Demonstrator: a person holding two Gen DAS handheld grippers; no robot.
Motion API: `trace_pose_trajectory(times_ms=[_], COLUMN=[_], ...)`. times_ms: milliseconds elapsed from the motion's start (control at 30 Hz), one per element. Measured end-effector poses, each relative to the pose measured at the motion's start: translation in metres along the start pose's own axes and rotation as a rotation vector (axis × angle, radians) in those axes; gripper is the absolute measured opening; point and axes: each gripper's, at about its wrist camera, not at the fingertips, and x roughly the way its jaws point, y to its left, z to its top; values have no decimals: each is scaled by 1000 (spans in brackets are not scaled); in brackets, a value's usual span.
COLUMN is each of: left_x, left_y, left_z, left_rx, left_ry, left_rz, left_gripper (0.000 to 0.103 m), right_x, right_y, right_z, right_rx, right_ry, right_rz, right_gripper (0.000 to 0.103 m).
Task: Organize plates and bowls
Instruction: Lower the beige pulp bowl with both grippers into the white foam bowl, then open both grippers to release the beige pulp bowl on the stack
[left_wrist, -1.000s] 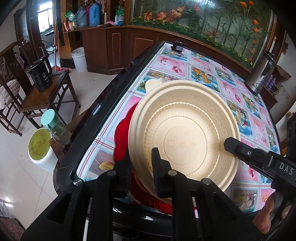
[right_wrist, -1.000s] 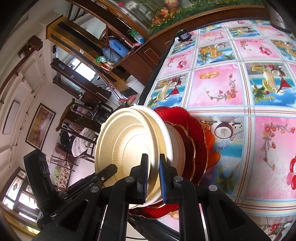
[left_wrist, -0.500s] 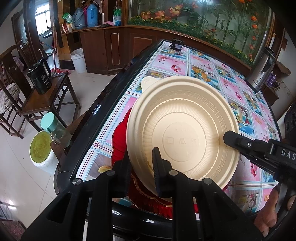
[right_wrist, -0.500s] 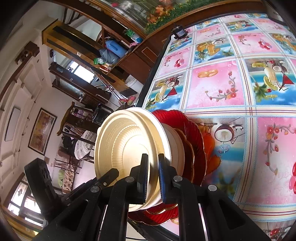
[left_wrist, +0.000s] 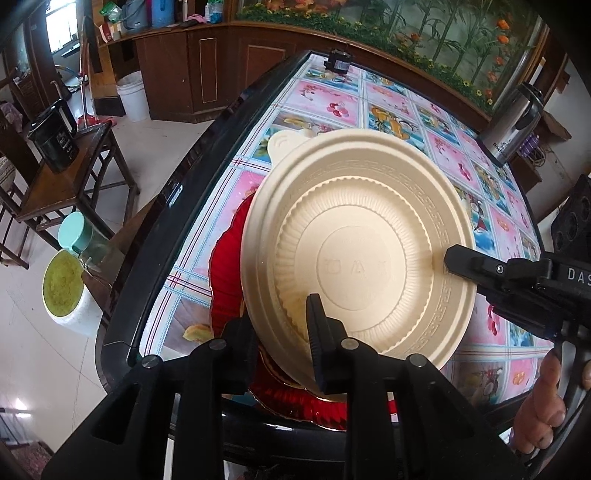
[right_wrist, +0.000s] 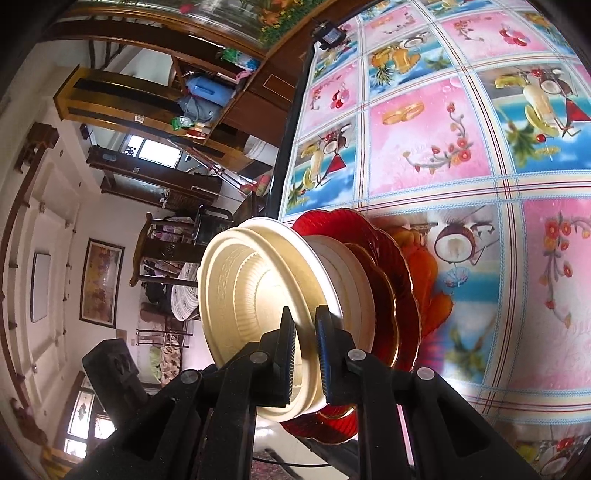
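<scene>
A cream plastic plate (left_wrist: 354, 254) sits on top of a stack: a cream bowl (right_wrist: 351, 273) under it, then red glass plates (left_wrist: 225, 280) on the table. My left gripper (left_wrist: 280, 336) is shut on the near rim of the cream plate. My right gripper (right_wrist: 304, 334) is shut on the plate's rim from the other side; it also shows in the left wrist view (left_wrist: 465, 258). The stack in the right wrist view (right_wrist: 391, 295) lies near the table's front edge. Another cream dish (left_wrist: 284, 142) peeks out behind the stack.
The table has a flowered cloth (right_wrist: 443, 140) and a dark rim (left_wrist: 177, 206). A steel thermos (left_wrist: 513, 125) stands at the far right and a small black object (left_wrist: 338, 61) at the far edge. A stool with a black kettle (left_wrist: 55, 144) stands left.
The cream plate has shifted slightly in both grippers and tilted a little; both grippers stay clamped on its rim. The stack below has not moved.
</scene>
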Motion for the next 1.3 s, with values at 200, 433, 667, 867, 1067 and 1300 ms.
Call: trace_pose_trajectory(times_ms=[200, 433, 667, 867, 1067, 1300], left_x=[6, 8, 4, -5, -10, -10], left_y=[-7, -6, -3, -4, -4, -4], left_z=[-3, -8, -6, -2, 2, 2], left_rx=[34, 44, 38, 41, 36, 32], left_ry=[61, 79, 86, 67, 54, 52], left_rz=[-18, -3, -13, -26, -27, -19], left_gripper=[44, 45, 45, 45, 45, 45], right_x=[0, 1, 2, 0, -2, 0], right_y=[3, 2, -2, -8, -18, -22], right_z=[-5, -12, -14, -15, -15, -18], right_rx=[6, 11, 25, 66, 132, 174], right_ry=[18, 32, 31, 47, 74, 107], right_rz=[-9, 12, 48, 93, 159, 218], right_gripper=[15, 21, 20, 21, 21, 25])
